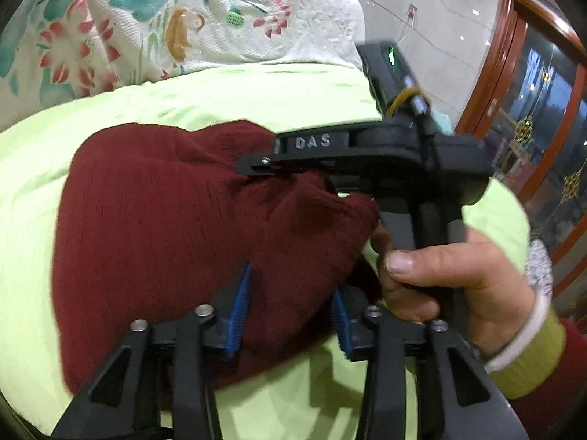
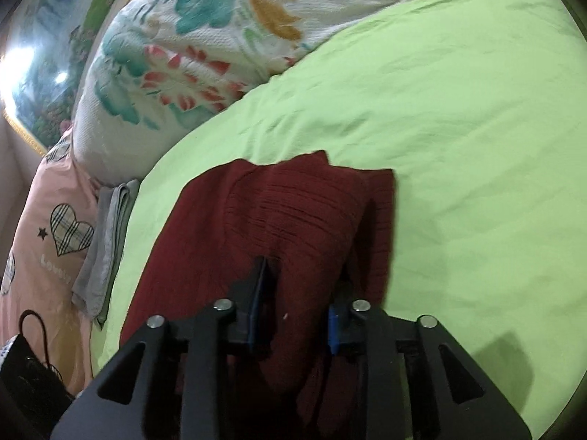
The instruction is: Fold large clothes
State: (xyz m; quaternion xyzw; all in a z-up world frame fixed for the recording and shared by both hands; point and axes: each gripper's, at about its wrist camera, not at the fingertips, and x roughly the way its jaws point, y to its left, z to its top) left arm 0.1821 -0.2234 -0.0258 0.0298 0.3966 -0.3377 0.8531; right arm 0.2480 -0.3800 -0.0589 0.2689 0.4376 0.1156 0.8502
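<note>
A dark red knitted garment (image 1: 157, 227) lies bunched on a lime-green sheet (image 1: 227, 91). In the left wrist view my left gripper (image 1: 290, 315) stands open over the garment's near edge; the knit runs between its blue pads (image 1: 238, 311) without being squeezed. A hand (image 1: 451, 267) holds my right gripper (image 1: 256, 165), which reaches in from the right over the garment's top. In the right wrist view the right gripper (image 2: 297, 311) is shut on a thick ridge of the garment (image 2: 293, 212) that fills the gap between its pads.
A white quilt with a flower print (image 1: 176, 18) is heaped behind the sheet (image 2: 458, 128). To the left lie a pink cloth with plaid hearts (image 2: 47, 242), a folded grey cloth (image 2: 106, 242) and a black bag (image 2: 25, 370). A wooden-framed glass door (image 1: 532, 117) stands right.
</note>
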